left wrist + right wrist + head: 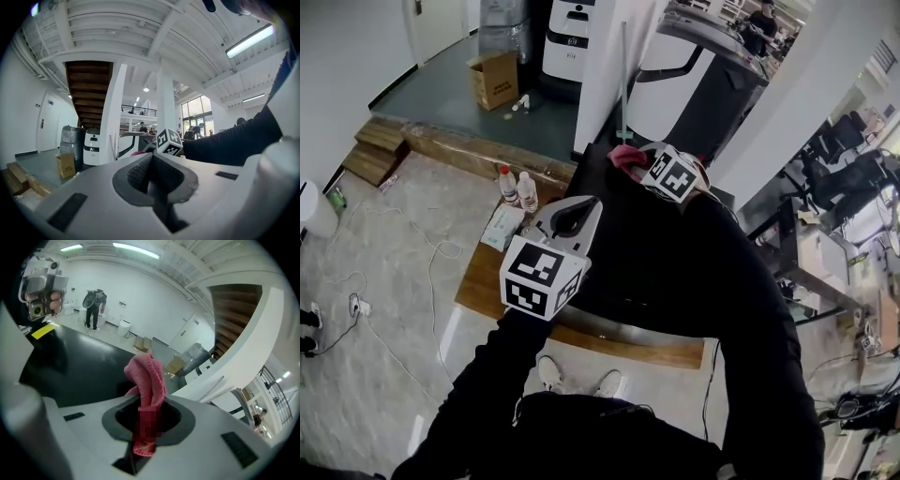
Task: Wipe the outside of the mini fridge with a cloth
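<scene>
Pink cloth (147,373) is pinched between the right gripper's (146,405) fingers, its free end sticking out past their tips over the black mini fridge (70,364). The left gripper's (151,164) fingers are pressed together, empty.

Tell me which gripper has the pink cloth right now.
The right gripper: the pink cloth is pinched between its jaws. The left gripper has its jaws closed together with nothing between them.
</scene>
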